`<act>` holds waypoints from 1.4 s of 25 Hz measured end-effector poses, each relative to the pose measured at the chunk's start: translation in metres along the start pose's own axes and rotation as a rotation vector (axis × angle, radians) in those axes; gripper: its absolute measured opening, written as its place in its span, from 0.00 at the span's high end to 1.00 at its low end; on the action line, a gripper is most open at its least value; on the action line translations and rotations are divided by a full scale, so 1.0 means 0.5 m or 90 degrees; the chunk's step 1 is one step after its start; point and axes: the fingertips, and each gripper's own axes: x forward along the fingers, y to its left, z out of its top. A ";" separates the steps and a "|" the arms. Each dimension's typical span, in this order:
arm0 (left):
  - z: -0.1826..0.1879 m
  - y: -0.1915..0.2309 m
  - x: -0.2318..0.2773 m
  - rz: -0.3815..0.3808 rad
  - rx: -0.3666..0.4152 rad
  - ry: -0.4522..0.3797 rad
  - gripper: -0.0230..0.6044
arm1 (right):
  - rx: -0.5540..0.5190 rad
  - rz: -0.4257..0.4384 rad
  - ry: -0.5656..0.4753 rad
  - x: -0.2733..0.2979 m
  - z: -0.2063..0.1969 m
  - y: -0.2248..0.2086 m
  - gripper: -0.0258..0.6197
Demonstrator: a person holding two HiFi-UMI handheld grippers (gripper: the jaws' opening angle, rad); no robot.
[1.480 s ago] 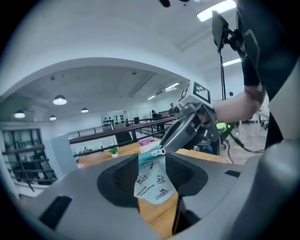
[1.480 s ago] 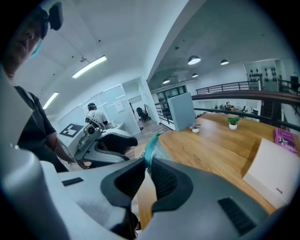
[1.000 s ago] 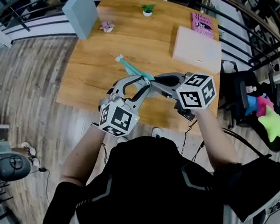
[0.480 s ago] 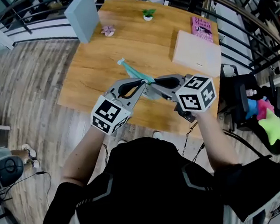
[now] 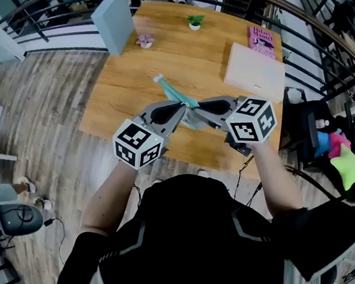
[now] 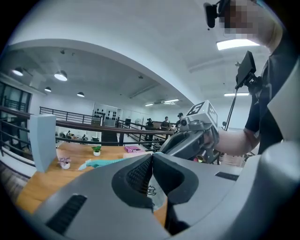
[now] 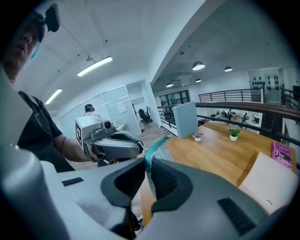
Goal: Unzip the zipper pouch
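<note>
The zipper pouch, teal-edged with a clear printed side, hangs in the air above the near edge of the wooden table. Both grippers meet at its near end, tip to tip. My left gripper has just closed: in the left gripper view its jaws are shut with pouch material pinched between them, and the teal strip trails away to the left. My right gripper is shut on the teal edge, its pads clamped around it. The zipper pull is hidden.
On the table stand a grey-blue upright board, a small pink flower pot, a green potted plant, a pink book and a pale flat box. A railing runs behind; a chair with bright toys stands at right.
The left gripper, open a second ago, has rolled and shut on the pouch. The right gripper has kept its grip and place.
</note>
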 end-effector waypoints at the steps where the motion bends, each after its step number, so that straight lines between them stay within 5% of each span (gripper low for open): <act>1: 0.003 0.000 -0.003 -0.001 -0.006 -0.001 0.91 | -0.005 0.002 0.001 -0.001 0.003 0.003 0.88; 6: 0.006 0.019 -0.022 0.018 -0.042 -0.010 0.92 | -0.017 0.003 0.011 0.006 0.006 0.008 0.88; 11: 0.013 0.044 -0.045 0.043 -0.011 -0.003 0.92 | -0.001 0.012 0.000 0.012 0.014 0.007 0.88; 35: 0.016 0.148 -0.127 0.166 -0.065 -0.017 0.92 | -0.005 0.002 -0.002 -0.014 0.009 -0.011 0.88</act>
